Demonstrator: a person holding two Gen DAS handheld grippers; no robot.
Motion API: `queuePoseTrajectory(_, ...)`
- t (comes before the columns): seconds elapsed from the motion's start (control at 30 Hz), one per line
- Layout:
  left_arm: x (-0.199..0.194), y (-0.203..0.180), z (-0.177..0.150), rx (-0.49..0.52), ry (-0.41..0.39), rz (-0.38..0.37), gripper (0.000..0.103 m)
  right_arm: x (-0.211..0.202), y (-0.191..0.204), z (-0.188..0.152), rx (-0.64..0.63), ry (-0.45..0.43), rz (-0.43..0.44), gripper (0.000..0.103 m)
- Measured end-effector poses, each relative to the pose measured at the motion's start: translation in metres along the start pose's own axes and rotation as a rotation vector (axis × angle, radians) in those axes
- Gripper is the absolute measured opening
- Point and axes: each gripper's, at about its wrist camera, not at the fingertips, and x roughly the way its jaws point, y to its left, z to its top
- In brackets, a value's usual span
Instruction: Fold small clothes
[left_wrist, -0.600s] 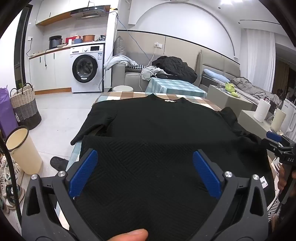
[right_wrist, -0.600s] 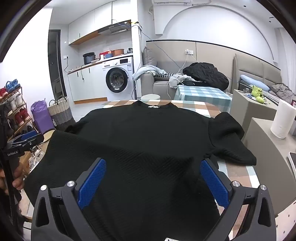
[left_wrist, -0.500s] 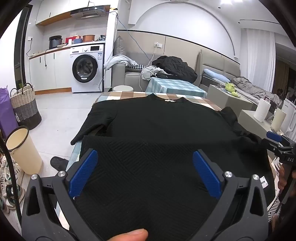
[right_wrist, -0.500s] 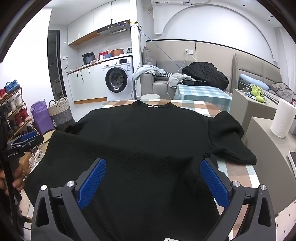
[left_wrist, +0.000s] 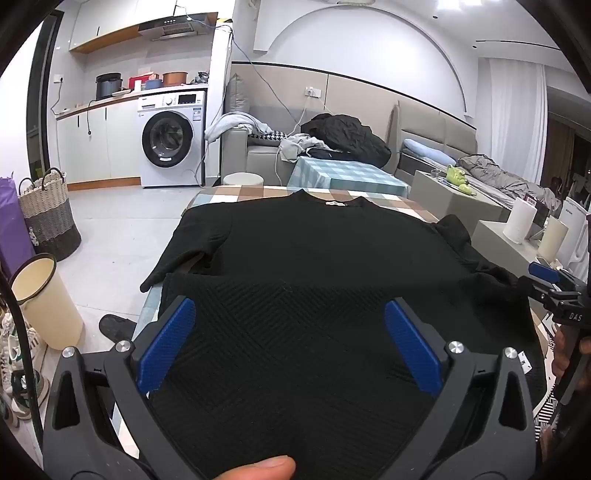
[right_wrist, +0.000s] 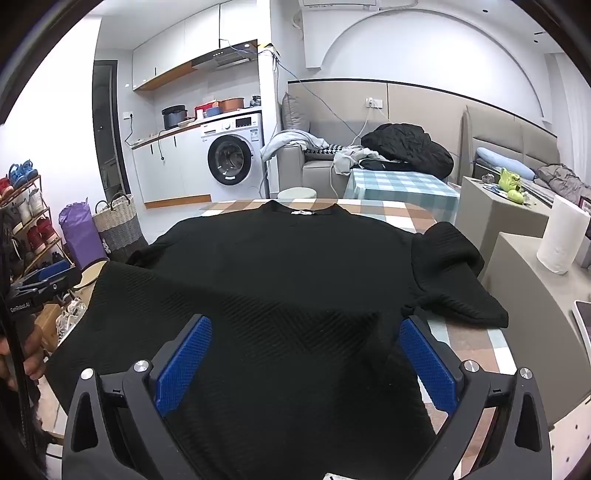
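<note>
Black knitted sweater (left_wrist: 314, 258) is seen spread flat on a checked table (left_wrist: 240, 194), collar at the far end, one sleeve trailing over the table's left edge, the other sleeve (right_wrist: 454, 273) bunched at the right. The near hem has been folded back onto the body. Nothing is seen to have changed since the earlier frames: cloth and both tools are placed as before. The left gripper (left_wrist: 291, 347) is held above the folded hem with its blue pads spread wide and nothing between them. The right gripper (right_wrist: 303, 362) is likewise held spread above the cloth, unloaded. A washing machine (left_wrist: 171, 138) is visible behind.
</note>
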Motion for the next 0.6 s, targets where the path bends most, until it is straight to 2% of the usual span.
queuePoseTrajectory(0.6,-0.0017,0.0010,0.0022,0.001,-0.002,0.000,0.102,-0.0041,0.0014,-0.0020,-0.001,-0.014,-0.022,0.103)
